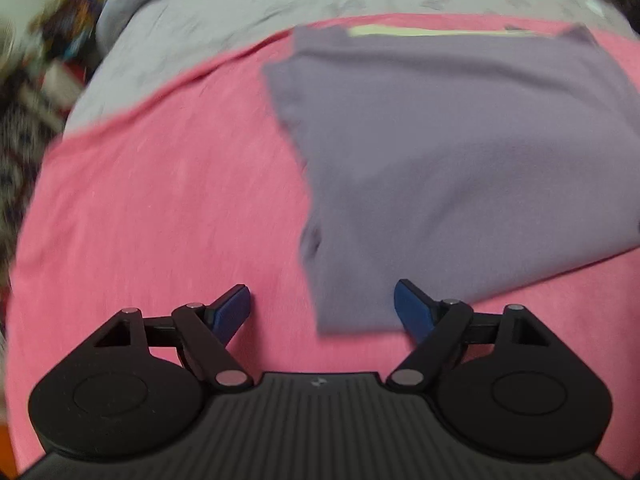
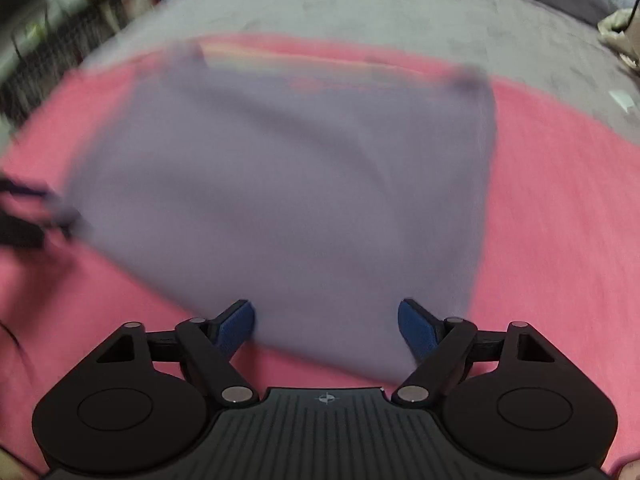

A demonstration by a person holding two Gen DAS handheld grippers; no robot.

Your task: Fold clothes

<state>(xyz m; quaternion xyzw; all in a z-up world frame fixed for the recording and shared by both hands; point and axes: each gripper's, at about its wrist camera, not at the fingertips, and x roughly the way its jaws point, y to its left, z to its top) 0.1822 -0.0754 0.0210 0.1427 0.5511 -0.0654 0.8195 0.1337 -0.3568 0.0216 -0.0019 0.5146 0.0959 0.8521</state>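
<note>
Left wrist view: purple garment lies flat on a pink cloth spread over a grey bedsheet w/ soft creases. Garment looks like smooth knit, folded to a rough rectangle, and its long axis runs from near the tongs away toward the far edge, where a pale yellow strip peeks out. Left gripper has its jaws wide apart, blue pads holding nothing — the garment's near corner sits between them but untouched afaict. Picture's blurry.

Right wrist view: even blurrier. Same purple garment fills the middle, on the pink cloth, grey bedsheet beyond. Right gripper also spread wide, gripping nothing — near hem lies between the pads; can't tell if it's touching.
</note>
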